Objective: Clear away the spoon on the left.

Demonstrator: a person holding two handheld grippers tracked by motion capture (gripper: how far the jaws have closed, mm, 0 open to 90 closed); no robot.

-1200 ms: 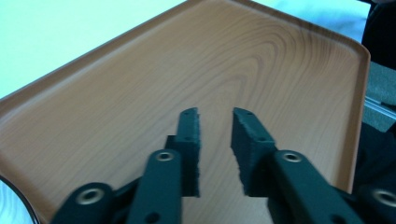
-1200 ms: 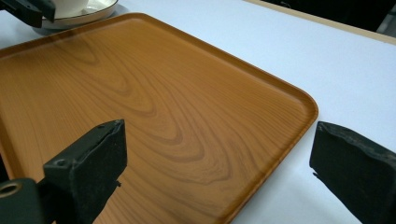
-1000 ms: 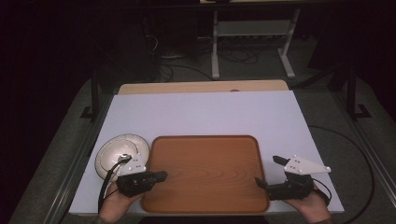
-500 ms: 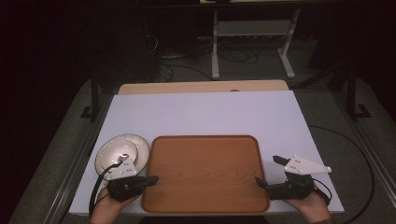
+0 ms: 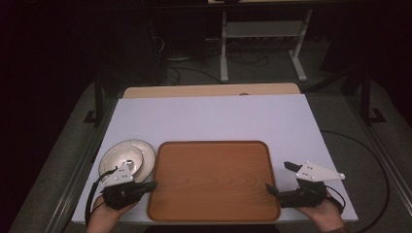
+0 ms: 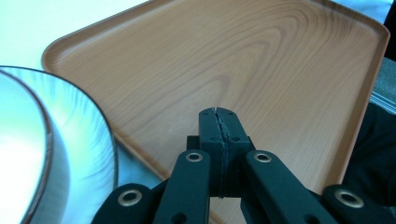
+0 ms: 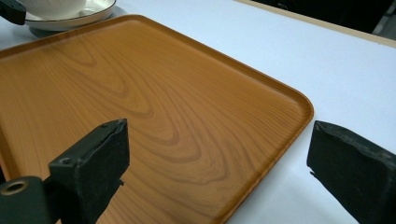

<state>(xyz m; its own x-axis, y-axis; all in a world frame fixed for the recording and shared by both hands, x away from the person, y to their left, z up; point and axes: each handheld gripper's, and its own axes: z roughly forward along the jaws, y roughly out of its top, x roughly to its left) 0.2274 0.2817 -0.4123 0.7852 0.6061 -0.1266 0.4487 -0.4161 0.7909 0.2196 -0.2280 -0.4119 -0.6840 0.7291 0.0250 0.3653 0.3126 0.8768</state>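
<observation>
A wooden tray (image 5: 214,179) lies near the front edge of the white table top (image 5: 214,116). My left gripper (image 5: 153,185) is shut with nothing between its jaws, its tip at the tray's left rim (image 6: 140,154). In the left gripper view the closed jaws (image 6: 219,113) point across the tray (image 6: 243,70). My right gripper (image 5: 278,176) stands open at the tray's right rim. In the right gripper view its jaws (image 7: 219,134) straddle the tray's corner (image 7: 280,107), touching nothing.
A striped plate (image 5: 141,155) with a pale bowl (image 5: 121,158) on it sits just left of the tray, close behind my left gripper. The plate (image 6: 88,135) shows beside the left jaws. A metal stand (image 5: 262,43) is on the floor beyond the table.
My left gripper has slid left, its tip going from over the tray to the tray's left rim. The right gripper has stayed put.
</observation>
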